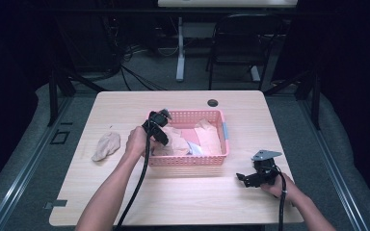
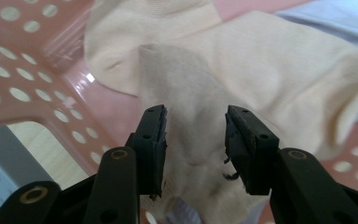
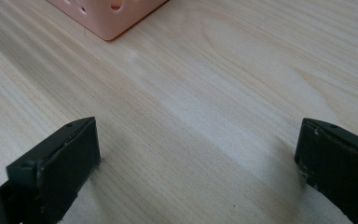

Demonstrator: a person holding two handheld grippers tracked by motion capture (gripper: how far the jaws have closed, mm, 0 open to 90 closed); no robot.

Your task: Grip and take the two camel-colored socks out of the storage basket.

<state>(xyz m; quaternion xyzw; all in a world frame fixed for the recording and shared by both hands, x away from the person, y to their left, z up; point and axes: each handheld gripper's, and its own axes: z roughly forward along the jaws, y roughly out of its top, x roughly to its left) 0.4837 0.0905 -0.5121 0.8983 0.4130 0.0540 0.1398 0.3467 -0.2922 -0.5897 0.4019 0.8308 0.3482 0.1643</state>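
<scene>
A pink perforated basket (image 1: 188,161) in the middle of the table holds several beige socks (image 1: 207,137) and a light blue cloth (image 2: 335,18). My left gripper (image 1: 166,140) reaches down into the basket's left end. In the left gripper view it (image 2: 193,135) stands partly open, with a raised fold (image 2: 182,93) of a beige sock (image 2: 279,70) between the jaws; the pads do not visibly squeeze it. My right gripper (image 1: 241,177) rests low over the bare table at the front right, wide open (image 3: 198,154) and holding nothing.
One more beige sock (image 1: 106,146) lies on the wooden table (image 1: 173,202), left of the basket. The basket's perforated wall (image 2: 23,88) is close on the left gripper's left. A basket corner (image 3: 107,11) lies ahead of the right gripper. A grommet hole (image 1: 213,102) sits near the far edge.
</scene>
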